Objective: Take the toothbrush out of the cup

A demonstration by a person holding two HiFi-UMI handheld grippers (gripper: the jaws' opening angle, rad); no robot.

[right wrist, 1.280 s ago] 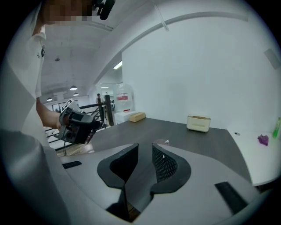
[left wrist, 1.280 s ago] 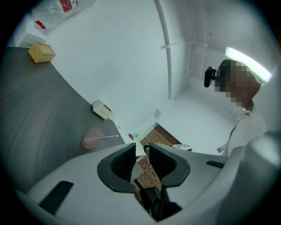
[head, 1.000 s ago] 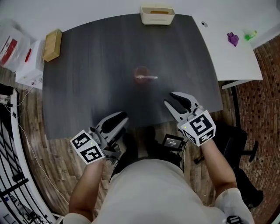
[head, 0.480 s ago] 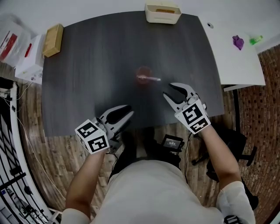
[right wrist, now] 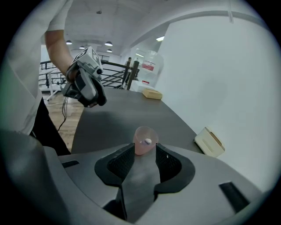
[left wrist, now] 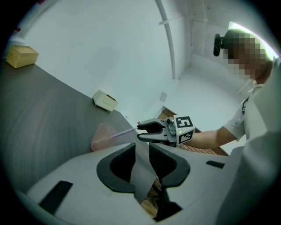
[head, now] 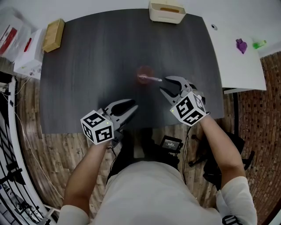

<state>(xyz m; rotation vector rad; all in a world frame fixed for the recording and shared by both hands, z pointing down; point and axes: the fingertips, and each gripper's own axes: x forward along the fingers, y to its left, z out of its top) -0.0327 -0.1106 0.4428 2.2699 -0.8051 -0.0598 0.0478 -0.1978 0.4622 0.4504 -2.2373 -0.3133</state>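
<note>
While its jaws stand spread, the right gripper [head: 165, 85] sits just right of the cup [head: 144, 72], and the toothbrush [head: 150, 78] in the cup leans toward its tips. It has moved closer since a second ago. The left gripper [head: 131, 108], spread and empty, hovers nearer. A beige box [head: 166, 12] sits at the far edge of the table [head: 88, 66].

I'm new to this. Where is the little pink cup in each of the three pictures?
Head view: the pink cup stands mid dark table, just ahead of the right gripper.
Left gripper view: the pink cup is left of centre, above the jaws.
Right gripper view: the pink cup is at centre, just beyond the open jaws.
Shared landmark: the cream box at the table's far edge.
</note>
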